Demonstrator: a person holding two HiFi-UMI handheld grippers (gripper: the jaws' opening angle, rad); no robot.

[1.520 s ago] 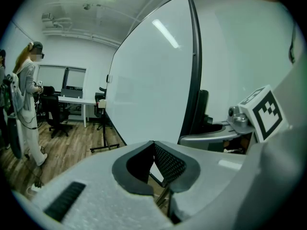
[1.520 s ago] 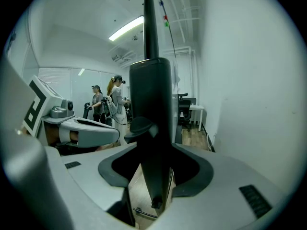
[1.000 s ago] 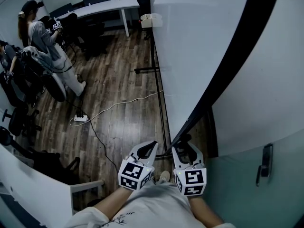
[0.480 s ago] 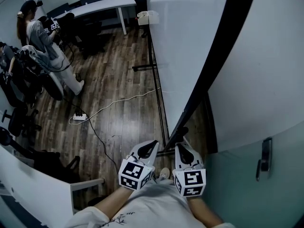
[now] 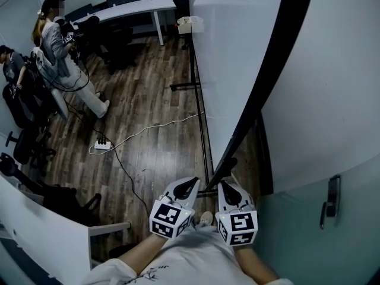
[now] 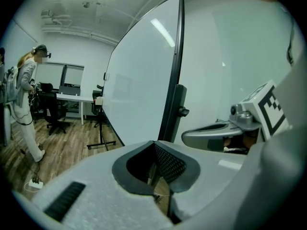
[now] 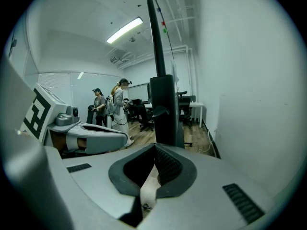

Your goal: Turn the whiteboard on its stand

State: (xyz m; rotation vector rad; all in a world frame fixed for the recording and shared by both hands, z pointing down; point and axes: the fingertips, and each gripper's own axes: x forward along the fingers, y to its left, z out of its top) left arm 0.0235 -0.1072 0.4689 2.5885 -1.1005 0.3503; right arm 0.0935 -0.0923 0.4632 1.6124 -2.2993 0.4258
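Whiteboard [image 5: 231, 58] could be swung against the wall [image 5: 326, 100] if merely pushed, since the left hand-held gripper [image 5: 190, 181] and right hand-held gripper [image 5: 225, 186] are closed on nothing.

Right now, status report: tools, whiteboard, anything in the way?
Left tool, right tool shut, empty. Whiteboard edge-on, ungripped. Cable on floor by stand.

head view: from above, steeply down, over floor [image 5: 148, 105] and whiteboard [image 5: 231, 52].
left gripper view: low, close, obliquely facing the whiteboard front.
right gripper view: low, close to post [image 7: 165, 109], board edge-on.
shared: whiteboard, person [image 5: 59, 46] (far in all three).
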